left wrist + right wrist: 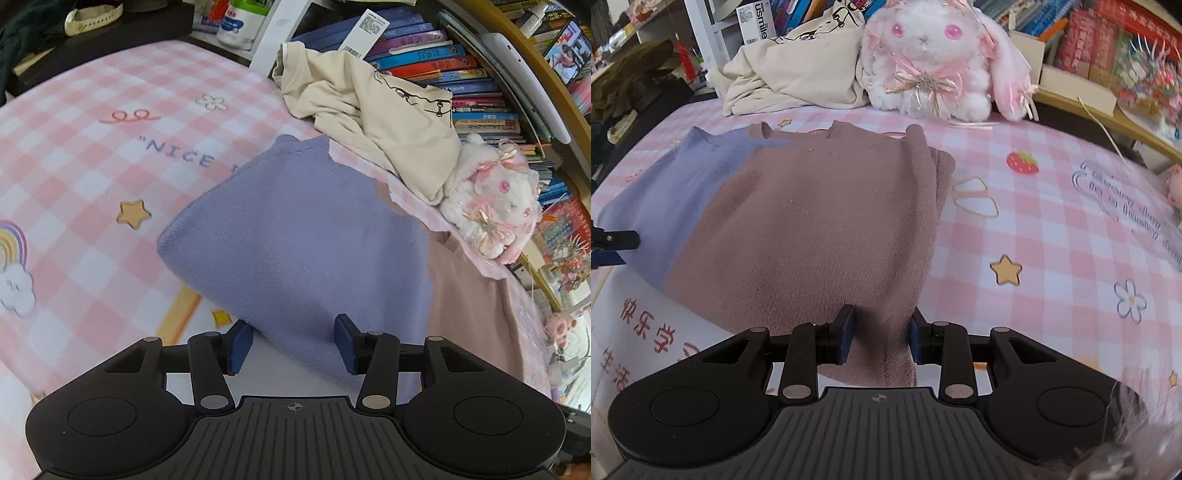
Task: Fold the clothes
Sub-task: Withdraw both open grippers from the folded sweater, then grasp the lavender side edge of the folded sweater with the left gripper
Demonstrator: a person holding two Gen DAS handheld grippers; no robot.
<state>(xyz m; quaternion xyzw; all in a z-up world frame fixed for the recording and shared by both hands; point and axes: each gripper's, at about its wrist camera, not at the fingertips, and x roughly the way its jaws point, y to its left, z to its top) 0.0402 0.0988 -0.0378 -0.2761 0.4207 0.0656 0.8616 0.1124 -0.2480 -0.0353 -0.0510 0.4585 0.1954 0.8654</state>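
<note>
While the two-tone sweater [798,221] runs lengthwise toward the plush rabbit [934,59], both grippers bracket its near hem — left gripper [293,341] and right gripper [881,334] each pinching cloth.

The folded garment [798,221] lies flat on the tabletop [1052,229] and serves as the landmark. Behind it, at the tabletop's far edge, a crumpled shirt [798,74] lies in a heap, and just right of that shirt a plush rabbit [934,59] sits upright, touching it. Behind both run shelves of books [443,62]. The left tongs [293,341] straddle the garment's near left edge, cloth between their pads. The right tongs [879,338] straddle its near right part, a fold of cloth between theirs. In the right wrist view the garment's right side is doubled over on itself, and the left tongs' tip meets its left edge.
</note>
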